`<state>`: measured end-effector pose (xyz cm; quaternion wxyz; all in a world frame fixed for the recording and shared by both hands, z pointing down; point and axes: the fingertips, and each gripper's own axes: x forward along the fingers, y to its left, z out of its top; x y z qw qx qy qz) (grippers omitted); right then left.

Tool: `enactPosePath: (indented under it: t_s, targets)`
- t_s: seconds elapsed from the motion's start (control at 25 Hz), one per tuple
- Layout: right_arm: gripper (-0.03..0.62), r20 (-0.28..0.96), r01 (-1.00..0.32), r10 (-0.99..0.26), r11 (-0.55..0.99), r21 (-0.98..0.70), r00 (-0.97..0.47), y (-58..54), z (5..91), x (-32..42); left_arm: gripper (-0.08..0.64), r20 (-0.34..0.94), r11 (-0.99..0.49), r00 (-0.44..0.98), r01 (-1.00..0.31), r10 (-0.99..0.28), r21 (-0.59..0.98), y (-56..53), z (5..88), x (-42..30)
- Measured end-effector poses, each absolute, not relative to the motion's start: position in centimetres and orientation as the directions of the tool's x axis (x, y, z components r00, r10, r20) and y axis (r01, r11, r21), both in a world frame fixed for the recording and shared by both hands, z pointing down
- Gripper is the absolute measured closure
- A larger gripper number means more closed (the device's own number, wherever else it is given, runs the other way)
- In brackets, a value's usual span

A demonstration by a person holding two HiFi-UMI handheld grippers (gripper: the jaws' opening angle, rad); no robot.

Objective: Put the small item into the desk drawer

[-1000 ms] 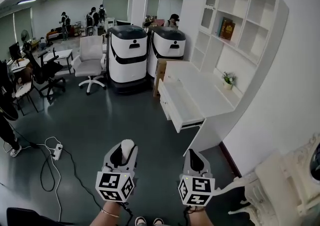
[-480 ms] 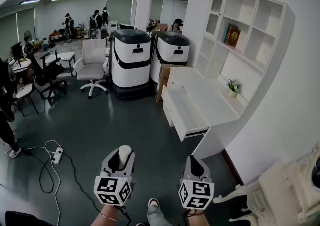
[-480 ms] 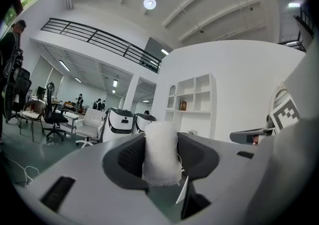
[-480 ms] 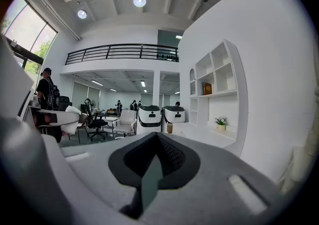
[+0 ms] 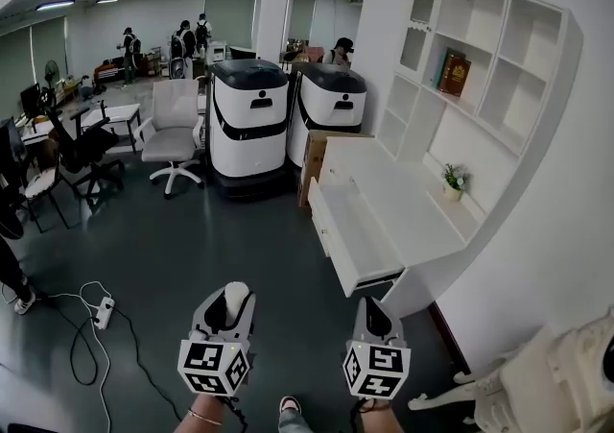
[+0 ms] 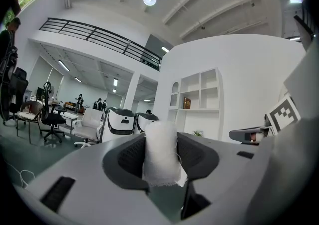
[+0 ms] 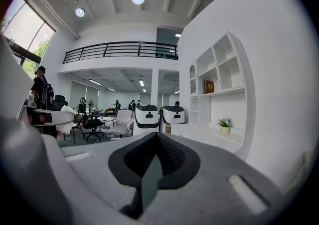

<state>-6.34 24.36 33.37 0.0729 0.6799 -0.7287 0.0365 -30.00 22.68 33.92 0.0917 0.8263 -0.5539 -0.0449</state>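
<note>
A small white roll of gauze-like cloth (image 5: 235, 297) stands upright between the jaws of my left gripper (image 5: 230, 306), which is shut on it. In the left gripper view the roll (image 6: 160, 151) fills the gap between the dark pads (image 6: 130, 156). My right gripper (image 5: 373, 314) hangs beside it at the same height, jaws together with nothing in them; its pads (image 7: 169, 156) meet in the right gripper view. The white desk (image 5: 408, 186) stands ahead on the right with its drawer (image 5: 336, 247) pulled out. Both grippers are over the floor, well short of the drawer.
Two white-and-black machines (image 5: 249, 114) (image 5: 328, 103) and a cardboard box (image 5: 312, 151) stand beyond the desk. A white office chair (image 5: 173, 133) is at the left. A power strip with cables (image 5: 101, 311) lies on the floor. Ornate white furniture (image 5: 547, 388) stands at the lower right.
The whole view has shifted toward the desk, and the open drawer now sits nearer and lower in the picture. Both grippers keep their places, and the left still holds the roll.
</note>
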Motion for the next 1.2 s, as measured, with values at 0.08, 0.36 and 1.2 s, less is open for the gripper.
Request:
enactPosePath:
  t_s: [0.08,0.36,1.2]
  targets:
    - [0.588,0.165,-0.996,-0.984,0.077,0.042,-0.069,21.8,33.5,-5.5,0.385,0.034,-0.369,0.382,-0.909,-0.924,0.194,20.5,34.0,-29.1]
    - [0.588,0.174,-0.995,-0.982,0.087,0.049,-0.077,13.2,33.2,-2.1,0.385,0.043,-0.345,0.361,-0.914,-0.932,0.213,11.9,33.8,-26.5]
    - [0.588,0.235,-0.999,-0.972,0.015,0.032,-0.007,-0.7,36.5,5.5,0.385,0.074,-0.439,0.458,-0.879,-0.886,0.185,-4.1,34.9,-17.9]
